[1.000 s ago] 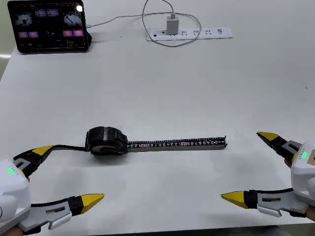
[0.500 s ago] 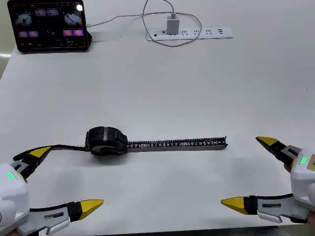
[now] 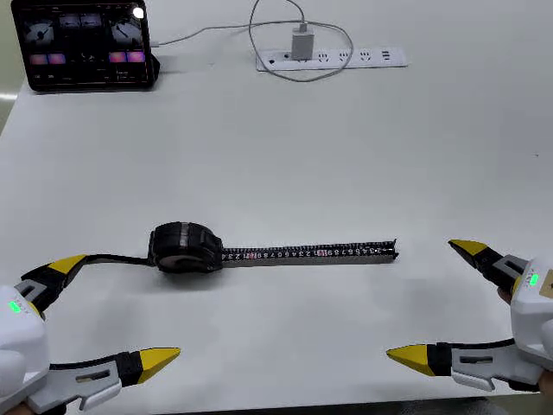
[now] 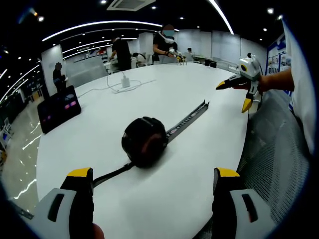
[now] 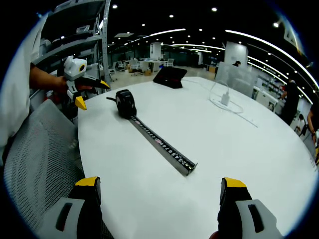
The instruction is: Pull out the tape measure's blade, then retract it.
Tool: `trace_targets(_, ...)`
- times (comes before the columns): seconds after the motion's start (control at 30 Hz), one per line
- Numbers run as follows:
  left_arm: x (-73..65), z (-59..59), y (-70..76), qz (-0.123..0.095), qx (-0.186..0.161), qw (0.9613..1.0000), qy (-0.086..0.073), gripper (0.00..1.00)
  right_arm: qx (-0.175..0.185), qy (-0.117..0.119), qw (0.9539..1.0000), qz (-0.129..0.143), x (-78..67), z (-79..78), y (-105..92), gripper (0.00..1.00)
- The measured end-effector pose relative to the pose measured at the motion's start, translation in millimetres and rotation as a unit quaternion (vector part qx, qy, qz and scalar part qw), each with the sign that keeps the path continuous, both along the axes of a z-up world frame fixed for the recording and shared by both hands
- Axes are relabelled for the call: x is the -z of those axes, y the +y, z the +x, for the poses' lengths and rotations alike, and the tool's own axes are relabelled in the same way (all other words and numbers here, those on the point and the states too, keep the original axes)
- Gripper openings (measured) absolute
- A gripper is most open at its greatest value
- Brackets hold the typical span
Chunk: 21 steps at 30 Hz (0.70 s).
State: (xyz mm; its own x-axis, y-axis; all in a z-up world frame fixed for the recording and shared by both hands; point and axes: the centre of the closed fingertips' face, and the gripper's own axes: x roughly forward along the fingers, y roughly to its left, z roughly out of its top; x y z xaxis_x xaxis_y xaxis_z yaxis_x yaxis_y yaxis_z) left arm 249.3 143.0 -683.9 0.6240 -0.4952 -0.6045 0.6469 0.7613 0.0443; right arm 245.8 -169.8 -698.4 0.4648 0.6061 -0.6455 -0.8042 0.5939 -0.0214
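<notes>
In the head view we see the tape measure [image 3: 183,248] lying on the white table [image 3: 346,156], a little to the left of the middle, with its blade [image 3: 307,252] pulled out flat toward the right and a black strap [image 3: 121,258] going out to the left. The left gripper [image 3: 121,307] is at the lower left with its jaws spread wide, and its upper yellow tip is just beside the end of the strap. The right gripper [image 3: 428,298] is at the lower right, also spread wide and holding nothing, near the free end of the blade but apart from it. A tablet [image 3: 85,43] with a lit screen and a power strip [image 3: 337,58] stand at the far edge. In the left gripper view, the tape measure [image 4: 144,141] lies between and ahead of the two wide jaws, not touched by them; the blade [image 4: 187,119] runs away toward the right gripper [image 4: 232,97], which a hand holds above the table edge. In the right gripper view, the end of the blade [image 5: 162,144] lies ahead of the wide jaws, and the tape measure [image 5: 125,103] is farther away, near the left gripper [image 5: 93,95].
</notes>
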Motion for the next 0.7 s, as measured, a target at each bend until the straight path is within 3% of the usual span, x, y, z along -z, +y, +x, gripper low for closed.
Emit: trace_targets(0.7, -2.8, 2.9, -4.5, -0.005, 0.0, 1.0, 0.0, 0.98, 0.001, 0.002, 1.0, 0.001, -0.4, 0.6, -0.9, 0.99)
